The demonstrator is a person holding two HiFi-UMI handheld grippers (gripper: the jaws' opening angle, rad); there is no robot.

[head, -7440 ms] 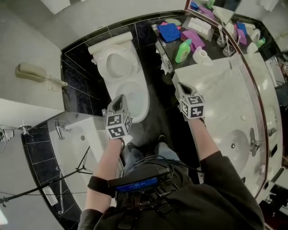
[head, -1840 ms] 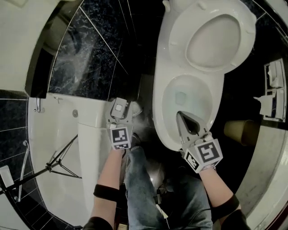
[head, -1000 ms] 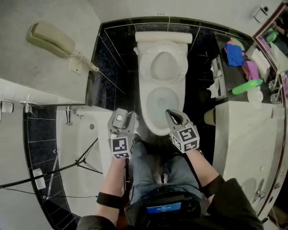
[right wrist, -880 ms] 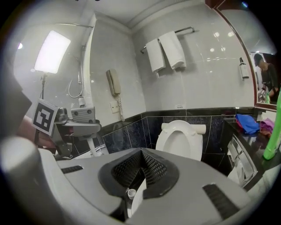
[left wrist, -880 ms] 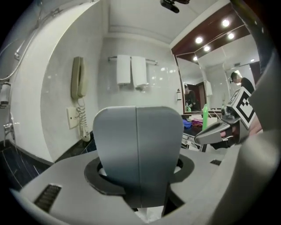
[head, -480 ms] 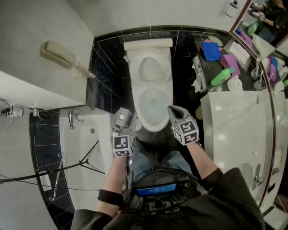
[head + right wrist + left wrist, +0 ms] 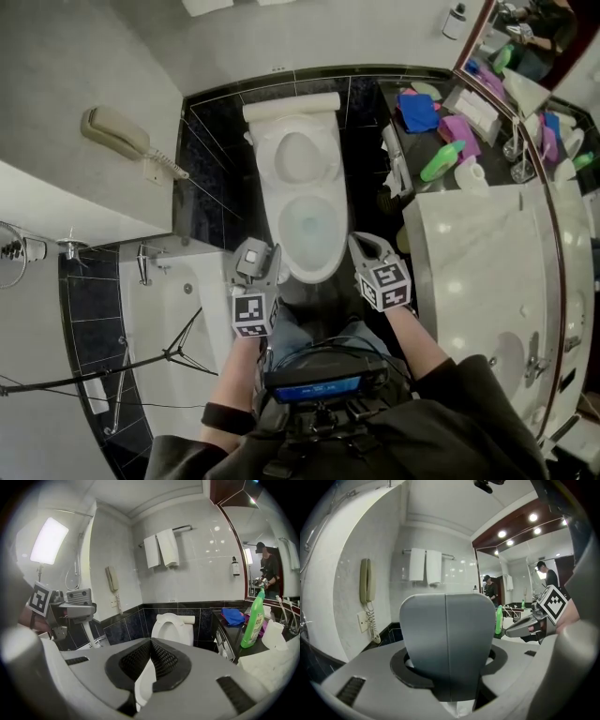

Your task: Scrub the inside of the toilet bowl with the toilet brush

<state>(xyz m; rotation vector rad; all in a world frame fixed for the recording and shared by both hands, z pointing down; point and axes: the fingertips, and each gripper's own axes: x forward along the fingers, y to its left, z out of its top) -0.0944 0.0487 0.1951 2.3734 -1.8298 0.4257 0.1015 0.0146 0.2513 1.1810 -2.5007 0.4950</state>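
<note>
Black tiles cover the bathroom floor and lower wall, with a white tub on the left and a pale marble desk (image 7: 469, 272) on the right. The toilet (image 7: 307, 225) stands against the far wall between them. Its lid is up and the bowl is open, with clear water at the bottom. The person stands at its near end, with one pair of tongs on either side of the near rim and both apart from it.

The left tongs (image 7: 445, 620) have their two flat grey pads pressed together along a seam, with nothing between them. The right tongs (image 7: 150, 644) meet at the tips of their meshed pads and are also empty.

No toilet brush can be made out in any view. A small tan round thing (image 7: 405, 239) sits on the floor just right of the bowl, too small to tell what it is.

As the pictures stand, no scrubbing is under way. A brush would have to be found and picked up, then worked around the inside of the bowl
</note>
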